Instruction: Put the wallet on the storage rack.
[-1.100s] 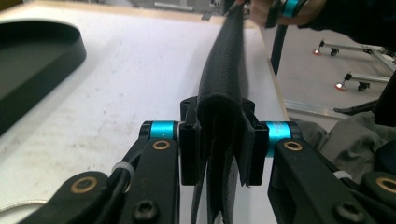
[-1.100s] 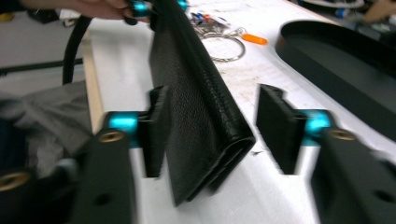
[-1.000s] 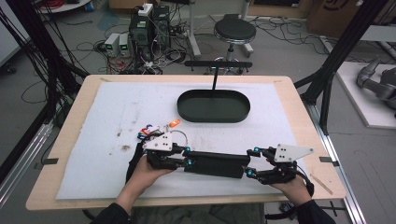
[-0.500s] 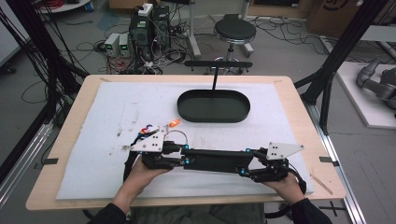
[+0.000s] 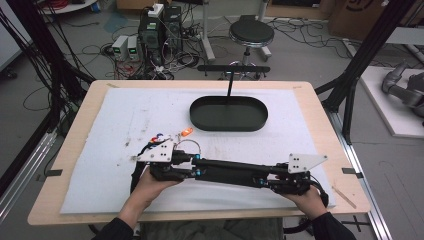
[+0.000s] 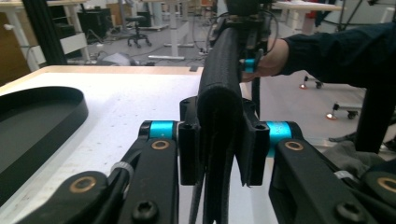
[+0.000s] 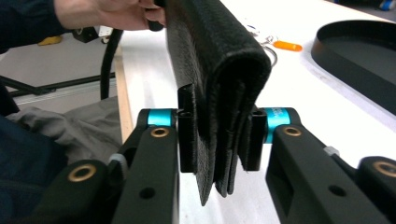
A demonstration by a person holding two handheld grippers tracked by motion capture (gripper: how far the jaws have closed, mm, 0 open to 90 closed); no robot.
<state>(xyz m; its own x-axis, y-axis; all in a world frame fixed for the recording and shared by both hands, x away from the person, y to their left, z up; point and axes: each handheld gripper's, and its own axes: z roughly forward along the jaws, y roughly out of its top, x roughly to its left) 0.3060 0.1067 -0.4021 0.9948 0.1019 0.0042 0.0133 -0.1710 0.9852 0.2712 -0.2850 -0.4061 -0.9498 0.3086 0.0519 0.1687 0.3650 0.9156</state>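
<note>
Right gripper (image 5: 274,181) jaws just closed onto the folded black fabric strip (image 5: 230,172); left gripper (image 5: 192,167) clamps its other end. Strip hangs along the table's (image 5: 320,107) near edge, ready to move.

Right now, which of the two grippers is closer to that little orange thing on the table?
The left gripper: the orange item lies just beyond it, toward the black oval tray. The right gripper sits far off, at the folded black strap's other end.

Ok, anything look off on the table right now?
Nothing much. The folded black fabric strip spans level between the left gripper and the right gripper, clamped at both ends. The white mat shows a few dark smudges, and small orange-tipped bits lie loose beside the black tray.
</note>
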